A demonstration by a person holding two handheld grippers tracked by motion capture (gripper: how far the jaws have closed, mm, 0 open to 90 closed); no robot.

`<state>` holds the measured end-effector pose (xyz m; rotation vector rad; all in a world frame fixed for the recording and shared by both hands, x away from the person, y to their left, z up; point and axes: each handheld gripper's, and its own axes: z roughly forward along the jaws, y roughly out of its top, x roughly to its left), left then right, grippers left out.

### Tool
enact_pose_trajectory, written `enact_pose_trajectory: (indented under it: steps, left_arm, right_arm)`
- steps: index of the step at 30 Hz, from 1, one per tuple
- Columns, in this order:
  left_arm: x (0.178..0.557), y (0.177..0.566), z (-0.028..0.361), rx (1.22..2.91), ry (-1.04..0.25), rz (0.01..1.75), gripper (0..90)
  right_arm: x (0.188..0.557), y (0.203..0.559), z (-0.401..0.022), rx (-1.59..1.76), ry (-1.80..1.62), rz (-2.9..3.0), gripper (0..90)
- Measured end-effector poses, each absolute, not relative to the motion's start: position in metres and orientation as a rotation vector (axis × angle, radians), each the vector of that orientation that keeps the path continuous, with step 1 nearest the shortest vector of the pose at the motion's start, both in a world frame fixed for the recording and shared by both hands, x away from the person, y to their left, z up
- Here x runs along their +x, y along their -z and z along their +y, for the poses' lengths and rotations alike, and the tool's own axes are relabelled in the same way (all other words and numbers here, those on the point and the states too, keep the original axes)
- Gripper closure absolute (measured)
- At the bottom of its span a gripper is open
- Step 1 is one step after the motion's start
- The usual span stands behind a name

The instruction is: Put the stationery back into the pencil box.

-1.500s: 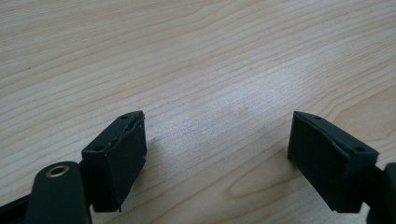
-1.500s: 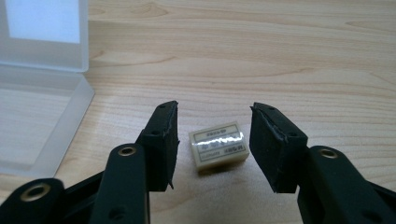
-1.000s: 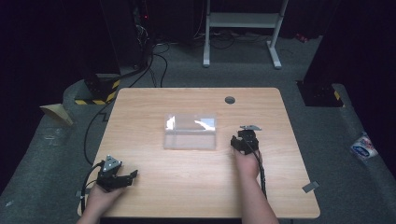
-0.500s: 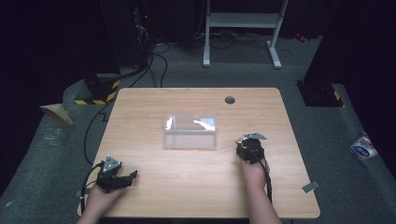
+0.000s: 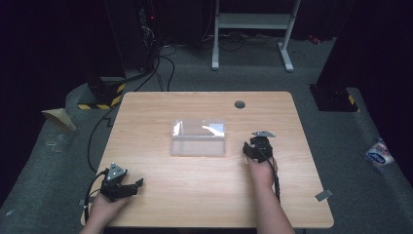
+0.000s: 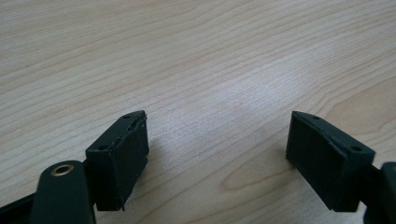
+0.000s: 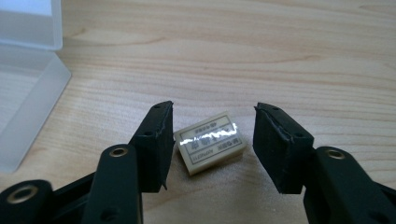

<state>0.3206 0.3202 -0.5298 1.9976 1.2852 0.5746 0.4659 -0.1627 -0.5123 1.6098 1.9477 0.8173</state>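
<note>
Dark floor and black stands are ringing a pale wooden desk point(image 5: 160, 107), and the work is sitting on its near half.

At the near left corner, the left gripper point(image 5: 127, 187) is resting in the person's left hand point(image 5: 104, 207) with its jaws spread wide. In the left gripper view those jaws are framing nothing but bare wood grain, so this hand is holding nothing and is lying well apart from everything else.

Moving right, a clear plastic box point(image 5: 198, 139) is standing at the middle of the desk, open at the top, its frosted wall showing at the left edge of the right gripper view point(image 7: 28, 116).

Just right of that box, the right gripper point(image 5: 252, 146) is held low over the desk. Its jaws have just been opening, and a small cream eraser point(image 7: 211, 148) with printed lettering is lying flat on the wood between them. The left jaw is looking very close to the eraser's left end, while a clear gap is showing at the right jaw, so nothing is gripped. The eraser's long axis is running roughly across the gap from jaw to jaw, slightly skewed, its right end tipping toward the camera.

The right hand is plainly the nearer one; any closing would be squeezing the eraser lengthwise, and the box is waiting just to the left.
</note>
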Motion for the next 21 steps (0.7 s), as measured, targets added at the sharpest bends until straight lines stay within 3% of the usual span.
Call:
enact_pose_trajectory:
  steps: [8, 21]
  left_arm:
    - [0.321, 0.53, 0.32, 1.997, -0.572, 1.286, 21.3]
    - [0.321, 0.53, 0.32, 1.999, -0.573, 1.286, 21.3]
  right_arm:
    - [0.458, 0.516, -0.163, 1.572, -0.804, 1.988, 53.4]
    - [0.444, 0.495, -0.159, 1.508, -0.904, 1.957, 53.6]
